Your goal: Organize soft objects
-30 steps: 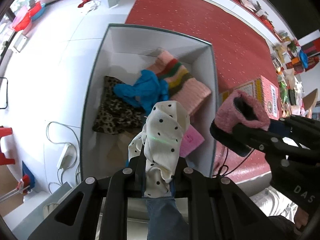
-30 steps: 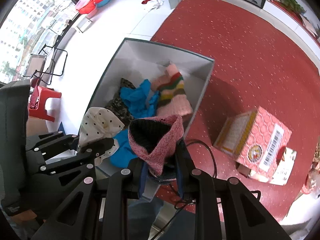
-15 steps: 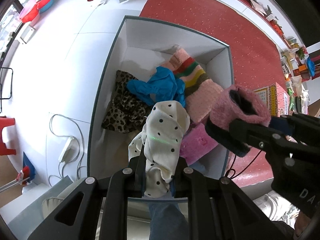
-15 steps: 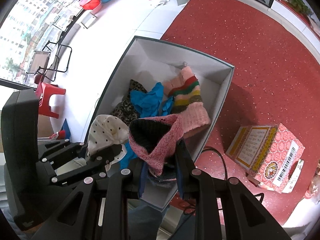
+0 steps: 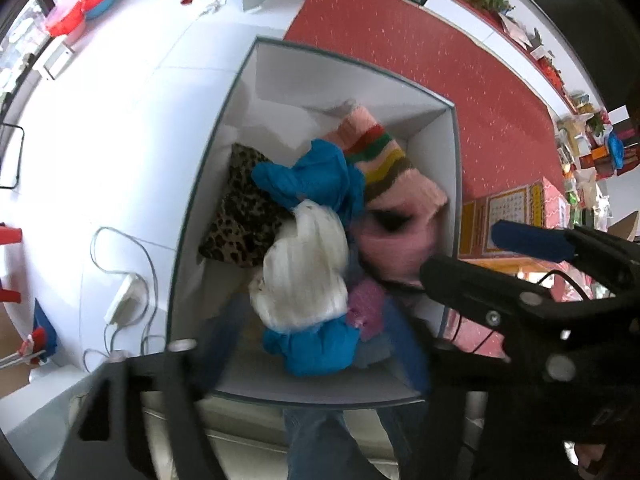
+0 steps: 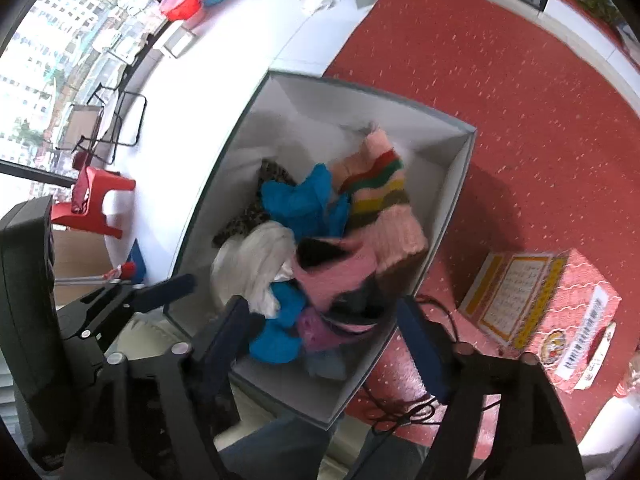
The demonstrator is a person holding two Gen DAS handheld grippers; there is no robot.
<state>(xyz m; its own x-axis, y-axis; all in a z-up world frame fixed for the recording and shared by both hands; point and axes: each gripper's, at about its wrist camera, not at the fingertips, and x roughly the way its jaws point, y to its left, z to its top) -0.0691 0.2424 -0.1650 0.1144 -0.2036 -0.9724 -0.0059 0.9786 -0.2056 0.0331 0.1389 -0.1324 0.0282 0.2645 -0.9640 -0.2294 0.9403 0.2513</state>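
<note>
Your left gripper (image 5: pixel 316 344) and right gripper (image 6: pixel 324 336) are both hanging wide open, gripping nothing. The white fabric bundle (image 5: pixel 304 272) and pink knitted hat (image 6: pixel 340 268) are lying blurred inside the white cardboard box (image 5: pixel 448 152), among other clothes.

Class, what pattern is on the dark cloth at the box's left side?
Leopard print, tan with dark spots; clearest in the left wrist view.

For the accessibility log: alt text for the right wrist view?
Open right gripper above a white box of soft items, where a blurred pink knit hat and white cloth land beside a striped knit. The left gripper is alongside, open.
</note>
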